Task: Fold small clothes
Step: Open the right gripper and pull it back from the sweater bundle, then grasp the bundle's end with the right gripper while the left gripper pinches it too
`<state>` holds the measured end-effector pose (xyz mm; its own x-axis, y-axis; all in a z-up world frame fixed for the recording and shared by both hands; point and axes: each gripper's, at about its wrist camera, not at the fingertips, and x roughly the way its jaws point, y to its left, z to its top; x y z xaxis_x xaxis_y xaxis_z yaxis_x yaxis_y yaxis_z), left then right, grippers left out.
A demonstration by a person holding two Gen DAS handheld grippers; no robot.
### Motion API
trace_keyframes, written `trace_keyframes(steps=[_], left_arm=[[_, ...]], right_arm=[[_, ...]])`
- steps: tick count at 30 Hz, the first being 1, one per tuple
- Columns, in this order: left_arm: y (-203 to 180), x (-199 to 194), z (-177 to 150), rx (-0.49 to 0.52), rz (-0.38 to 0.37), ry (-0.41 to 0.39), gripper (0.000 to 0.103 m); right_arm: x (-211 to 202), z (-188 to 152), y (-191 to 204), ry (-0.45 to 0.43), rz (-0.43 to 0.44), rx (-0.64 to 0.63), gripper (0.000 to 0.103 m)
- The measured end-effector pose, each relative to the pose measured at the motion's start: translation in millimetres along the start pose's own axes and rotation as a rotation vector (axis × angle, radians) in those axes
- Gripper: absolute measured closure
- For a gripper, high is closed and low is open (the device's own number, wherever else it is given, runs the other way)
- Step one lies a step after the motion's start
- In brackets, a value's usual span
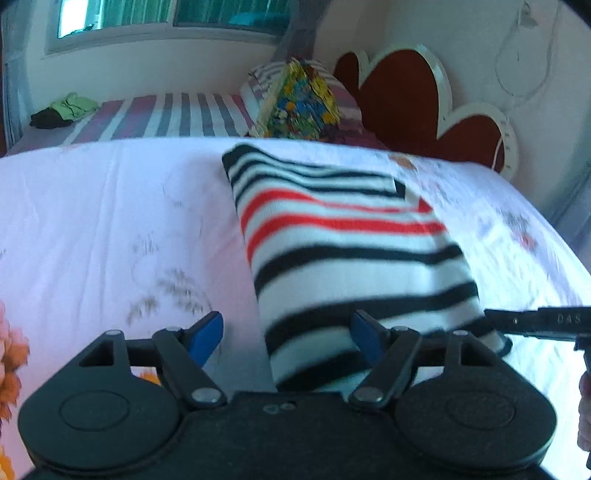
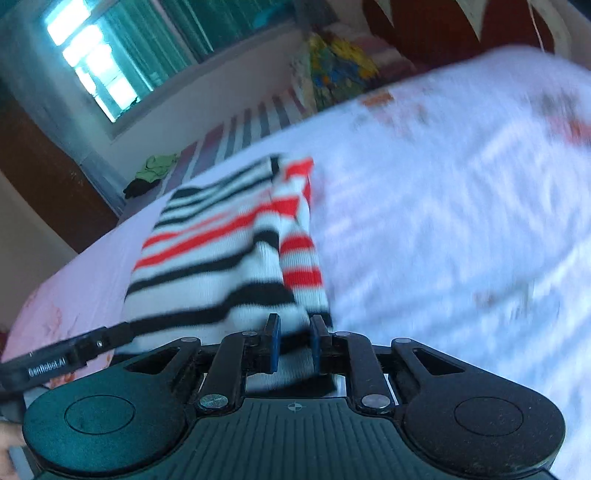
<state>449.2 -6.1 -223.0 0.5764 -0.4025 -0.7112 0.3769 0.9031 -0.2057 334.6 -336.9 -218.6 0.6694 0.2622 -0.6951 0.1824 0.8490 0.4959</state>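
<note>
A striped top (image 1: 343, 240), white with black and red bands, lies folded into a long narrow shape on the bed's pale floral sheet (image 1: 110, 221), its near end running toward both tools.

The left hand-held gripper (image 1: 286, 338) stands with its blue pads (image 1: 207, 338) wide apart. One pad sits over bare sheet, the other over the near end of the top; neither visibly presses on the cloth, though the tool's black body cuts off the hem below, so what lies under it is hidden.

The right hand-held gripper (image 2: 294, 341) has its jaws drawn close together, with a fold of the striped cloth pinched between the blue pads. That view is tilted and smeared with blur, so the sheet's pattern and the top's far edge are hard to make out. The narrow red-and-white strip along the top's right side may be a sleeve; I cannot tell.

Each tool shows in the other's view only as a dark bar cut off at the frame edge.

Farther off are a striped bedcover (image 1: 166, 118), a bright patterned bundle (image 1: 303, 103), a green and black heap of clothes (image 1: 62, 110), a red heart-shaped headboard (image 1: 406, 96) and a window (image 1: 166, 14).
</note>
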Motion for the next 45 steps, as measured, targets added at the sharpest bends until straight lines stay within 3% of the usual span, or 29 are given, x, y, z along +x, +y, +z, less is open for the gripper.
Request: trace_keyframes(steps=[3, 5, 7, 10, 13, 15, 19, 20, 26, 32, 36, 39, 40, 41, 42, 43, 45], left_arm=[[1.2, 5.9, -10.0, 0.033, 0.025, 0.005, 0.029], [2.0, 10.5, -16.9, 0.074, 0.030, -0.002, 0.029], [3.2, 11.1, -17.7, 0.056, 0.032, 0.008, 0.029], [-2.4, 1.3, -11.9, 0.045, 0.037, 0.001, 0.032], [-8.3, -7.6, -9.5, 0.067, 0.036, -0.018, 0.032], [-11.1, -6.0, -10.3, 0.069, 0.036, -0.012, 0.031], [-5.7, 12.1, -15.3, 0.034, 0.037, 0.034, 0.026], [-4.4, 13.4, -15.2, 0.020, 0.041, 0.038, 0.023], [-8.6, 9.0, -9.1, 0.020, 0.040, 0.026, 0.026], [-13.6, -1.1, 7.0, 0.002, 0.040, -0.024, 0.026], [-11.6, 3.1, 24.5, -0.024, 0.050, -0.031, 0.021], [-8.3, 9.2, 37.6, -0.041, 0.059, -0.039, 0.019], [-6.1, 12.2, 42.1, -0.054, 0.060, -0.039, 0.019], [-3.6, 14.7, 45.3, -0.069, 0.061, -0.036, 0.019], [-1.1, 17.8, 48.8, -0.089, 0.058, -0.032, 0.017], [1.0, 21.9, 51.6, -0.106, 0.046, -0.022, 0.016], [3.3, 31.5, 53.6, -0.112, 0.026, 0.014, 0.013]], right_arm=[[0.1, -3.1, 7.9, -0.008, -0.022, -0.024, 0.086], [10.3, -10.6, 10.3, -0.005, -0.107, -0.126, 0.082], [12.1, -12.8, 0.0, -0.005, -0.093, -0.049, 0.075], [4.2, -9.6, 13.4, -0.030, -0.147, -0.113, 0.075], [-13.1, -4.5, 21.9, -0.063, -0.078, -0.118, 0.075], [-13.5, -6.6, 28.8, -0.052, -0.076, -0.147, 0.075], [5.1, -16.7, 22.3, 0.015, -0.171, -0.199, 0.075], [5.3, -14.9, 17.2, 0.018, -0.154, -0.176, 0.075], [-18.5, 14.1, 18.4, -0.070, -0.144, -0.235, 0.075], [-25.5, 57.8, 1.3, -0.124, -0.215, -0.258, 0.075], [-20.1, 80.9, -0.9, -0.126, -0.192, -0.237, 0.074], [-5.9, 87.1, 8.7, -0.085, -0.114, -0.228, 0.074], [1.2, 86.5, 13.9, -0.066, -0.083, -0.226, 0.066], [8.3, 85.1, 18.0, -0.049, -0.057, -0.221, 0.037], [13.3, 83.0, 21.4, -0.040, -0.037, -0.213, 0.022], [17.3, 81.4, 24.2, -0.046, -0.025, -0.211, 0.013], [32.0, 77.8, 29.8, -0.018, 0.001, -0.215, 0.013]])
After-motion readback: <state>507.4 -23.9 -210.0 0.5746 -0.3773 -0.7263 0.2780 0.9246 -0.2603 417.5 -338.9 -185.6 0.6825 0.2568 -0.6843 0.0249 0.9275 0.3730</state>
